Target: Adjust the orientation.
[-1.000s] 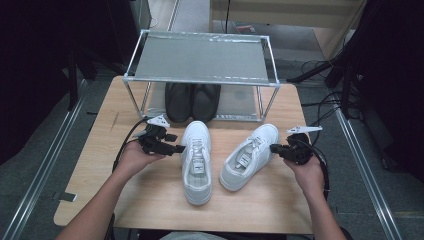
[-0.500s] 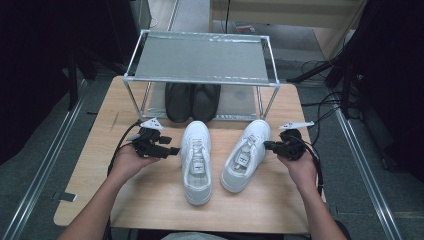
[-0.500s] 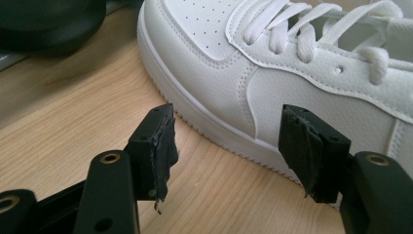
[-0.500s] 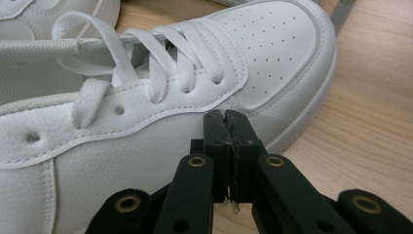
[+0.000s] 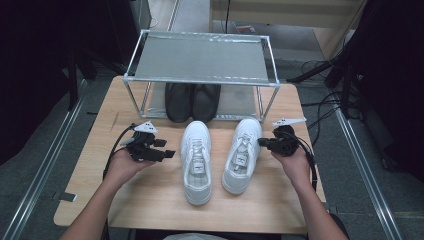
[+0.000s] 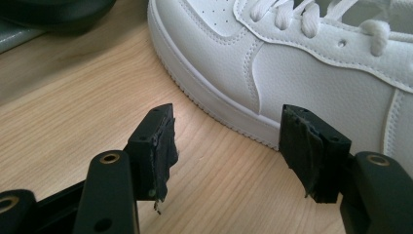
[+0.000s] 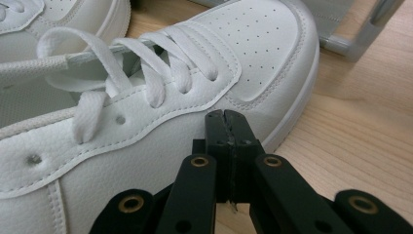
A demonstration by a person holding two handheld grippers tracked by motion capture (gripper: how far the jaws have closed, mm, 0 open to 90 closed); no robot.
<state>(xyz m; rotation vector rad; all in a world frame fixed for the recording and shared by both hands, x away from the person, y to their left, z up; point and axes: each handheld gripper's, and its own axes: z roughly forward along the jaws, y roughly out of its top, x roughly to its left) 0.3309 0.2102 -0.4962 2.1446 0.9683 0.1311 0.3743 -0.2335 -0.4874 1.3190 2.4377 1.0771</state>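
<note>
A wooden table (image 5: 150, 200) takes up the middle of the room, and at its far side stands a metal-framed rack (image 5: 200, 57) with a grey top shelf. Under that shelf, on the rack's lower level, a pair of black shoes (image 5: 192, 101) sits side by side, toes toward the person.

In front of the rack lie two white sneakers, toes pointing at it. The left sneaker (image 5: 196, 161) lies straight and a little nearer the person; the right sneaker (image 5: 242, 154) is angled, its toe close to the rack's front leg. The two are near each other but apart.

The person's forearms come in from the near edge. The left gripper (image 5: 169, 153) is held just beside the left sneaker's outer side, apart from it, its jaws standing wide with nothing between them and only bare wood below. The right gripper (image 5: 261, 143) is at the outer side of the right sneaker (image 7: 146, 122), jaws pressed together and empty, tips right up against the shoe's side; whether they touch it I cannot tell.
</note>
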